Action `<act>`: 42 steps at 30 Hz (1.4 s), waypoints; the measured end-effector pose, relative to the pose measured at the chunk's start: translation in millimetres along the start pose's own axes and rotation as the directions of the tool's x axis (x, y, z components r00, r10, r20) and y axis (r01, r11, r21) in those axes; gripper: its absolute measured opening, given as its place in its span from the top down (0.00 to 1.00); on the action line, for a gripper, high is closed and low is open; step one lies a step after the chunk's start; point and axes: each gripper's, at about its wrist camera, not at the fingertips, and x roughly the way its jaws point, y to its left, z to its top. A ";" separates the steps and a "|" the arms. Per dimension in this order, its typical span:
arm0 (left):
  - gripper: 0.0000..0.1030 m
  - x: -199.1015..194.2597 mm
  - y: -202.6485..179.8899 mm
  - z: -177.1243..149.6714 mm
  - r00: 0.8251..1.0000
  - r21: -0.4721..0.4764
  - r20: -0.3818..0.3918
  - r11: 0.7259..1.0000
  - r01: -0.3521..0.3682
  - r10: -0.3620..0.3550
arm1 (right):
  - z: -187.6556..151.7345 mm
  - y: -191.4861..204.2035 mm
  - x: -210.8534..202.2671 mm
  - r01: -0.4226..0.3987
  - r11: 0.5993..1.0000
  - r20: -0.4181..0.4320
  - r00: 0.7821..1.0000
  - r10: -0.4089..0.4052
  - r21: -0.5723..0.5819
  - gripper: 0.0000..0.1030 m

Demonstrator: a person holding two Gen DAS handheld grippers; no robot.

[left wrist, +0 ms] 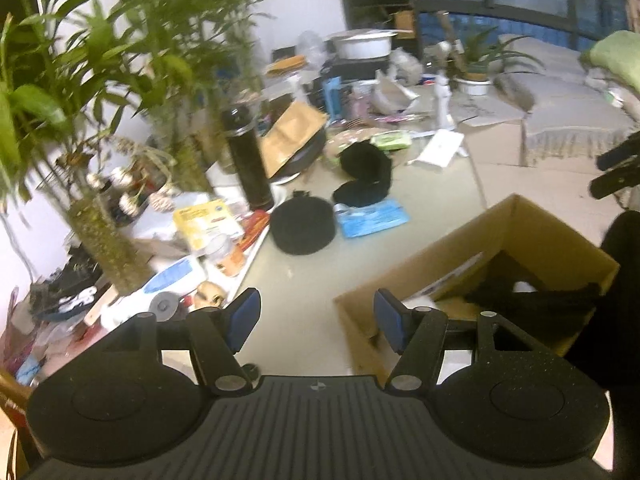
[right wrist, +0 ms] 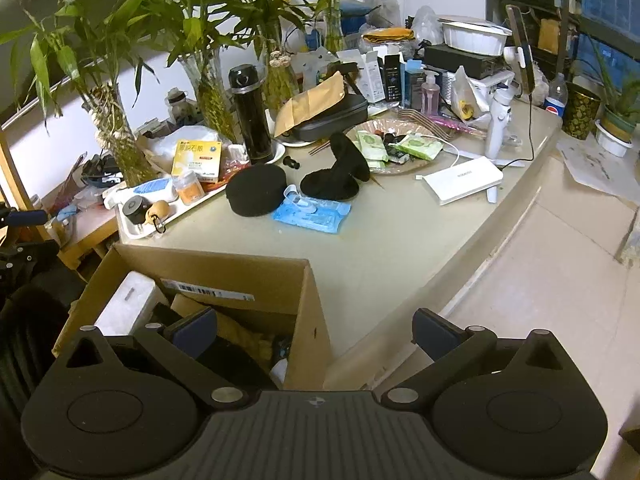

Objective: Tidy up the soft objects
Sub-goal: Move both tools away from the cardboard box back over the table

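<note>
the left gripper (left wrist: 316, 322) hangs with its blue-padded fingers (left wrist: 244, 318) spread wide and nothing between them, above a bare strip of the beige desk (left wrist: 304, 280) just left of the open brown cardboard box (left wrist: 472, 236). the right gripper (right wrist: 314, 330) is spread wider still, also holding nothing: its left finger sits over the box's (right wrist: 208, 260) interior and its right finger beyond the desk's (right wrist: 400, 240) curved front edge, over the pale tiled floor (right wrist: 540, 280).

open room lies between the box and the clutter farther back; the desk's right side falls away in a rounded edge.

the soft things rest mid-desk: a round black fabric pouch (right wrist: 256, 190) and a crumpled black sock (right wrist: 340, 172), the pouch touching a blue plastic wipes packet (right wrist: 312, 212) that lies in front of both. in the left view they are the pouch (left wrist: 302, 226), the sock (left wrist: 364, 174) and the packet (left wrist: 372, 218).

the left view alone shows dark fabric (left wrist: 532, 296) inside the box and a grey sofa (left wrist: 560, 96) at far right. the right view alone shows a white foam block (right wrist: 128, 300) and a barcode label (right wrist: 208, 290) in the box, a white power bank (right wrist: 464, 178) with its cable, and a pepsi bottle (right wrist: 556, 100).

a tall black thermos (right wrist: 252, 114) stands behind the pouch; a yellow medicine box (right wrist: 198, 156) carries chinese print too small to make out.
</note>
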 end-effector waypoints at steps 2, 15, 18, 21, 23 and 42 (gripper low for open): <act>0.40 3.2 4.3 -1.5 1.000 -0.013 -0.015 1.000 -0.024 0.024 | 1.4 -2.8 0.4 -0.005 1.000 0.003 1.000 0.005 0.006 0.00; 0.40 29.6 21.5 -3.6 0.976 -0.149 -0.133 0.970 -0.193 0.174 | 15.0 -10.3 13.3 -0.016 0.999 0.021 1.000 0.016 0.031 0.00; 0.40 35.7 28.8 -5.8 0.973 -0.205 -0.156 0.957 -0.203 0.173 | 20.2 -11.0 17.1 -0.017 0.999 0.028 0.999 0.016 0.035 0.00; 0.40 39.6 36.5 -9.2 0.970 -0.264 -0.171 0.941 -0.212 0.171 | 25.5 -12.4 21.4 -0.018 0.999 0.036 0.999 0.017 0.037 0.00; 0.40 40.8 42.4 -13.2 0.970 -0.307 -0.174 0.927 -0.216 0.168 | 29.1 -13.4 24.6 -0.020 0.999 0.039 0.999 0.018 0.039 0.00; 0.40 68.5 45.5 -13.6 0.986 -0.347 -0.143 0.928 -0.135 0.090 | 52.5 -31.7 62.2 -0.038 0.997 0.066 0.997 0.034 0.069 0.00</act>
